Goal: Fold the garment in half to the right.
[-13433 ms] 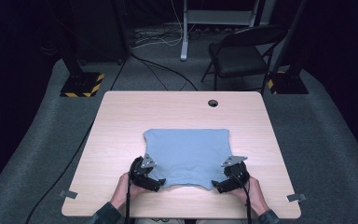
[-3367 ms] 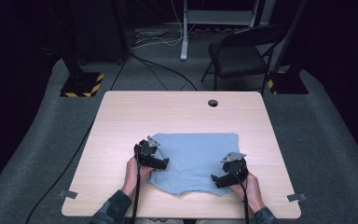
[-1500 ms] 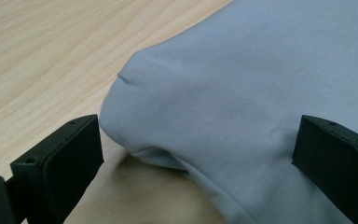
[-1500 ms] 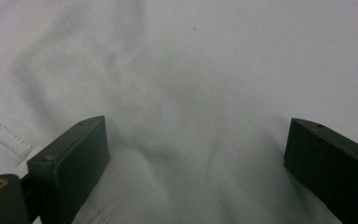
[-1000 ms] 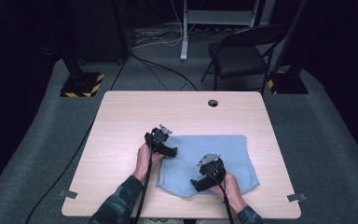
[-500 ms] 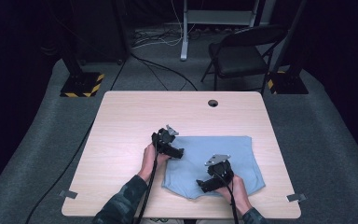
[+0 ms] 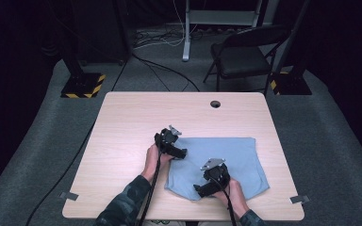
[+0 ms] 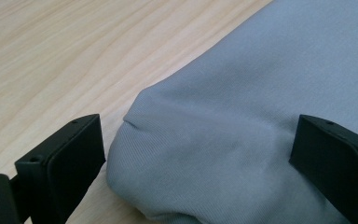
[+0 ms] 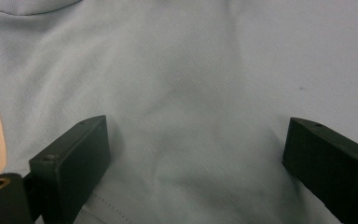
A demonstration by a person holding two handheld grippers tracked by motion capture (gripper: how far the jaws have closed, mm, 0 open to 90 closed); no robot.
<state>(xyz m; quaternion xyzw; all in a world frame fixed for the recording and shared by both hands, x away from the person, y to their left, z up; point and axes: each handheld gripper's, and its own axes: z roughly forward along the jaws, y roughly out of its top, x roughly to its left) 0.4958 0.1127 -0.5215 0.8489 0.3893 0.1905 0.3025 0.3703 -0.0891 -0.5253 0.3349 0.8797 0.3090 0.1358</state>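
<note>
Blue cloth (image 7: 226, 165) folded once on table (image 7: 136, 117); I see both grippers (image 7: 172, 147) (image 7: 210, 183) spread; further folds remain.

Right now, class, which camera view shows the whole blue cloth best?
The high view: the blue cloth lies folded on the table, all edges visible. The left gripper view shows one rounded fold; the right gripper view shows flat fabric and a seam.

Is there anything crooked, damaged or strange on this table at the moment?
Nothing is damaged or spilled. The folded light blue garment lies slightly askew: its near edge bulges unevenly while the far edge runs straight. Both tools, left and right, are open at its left edge.
</note>
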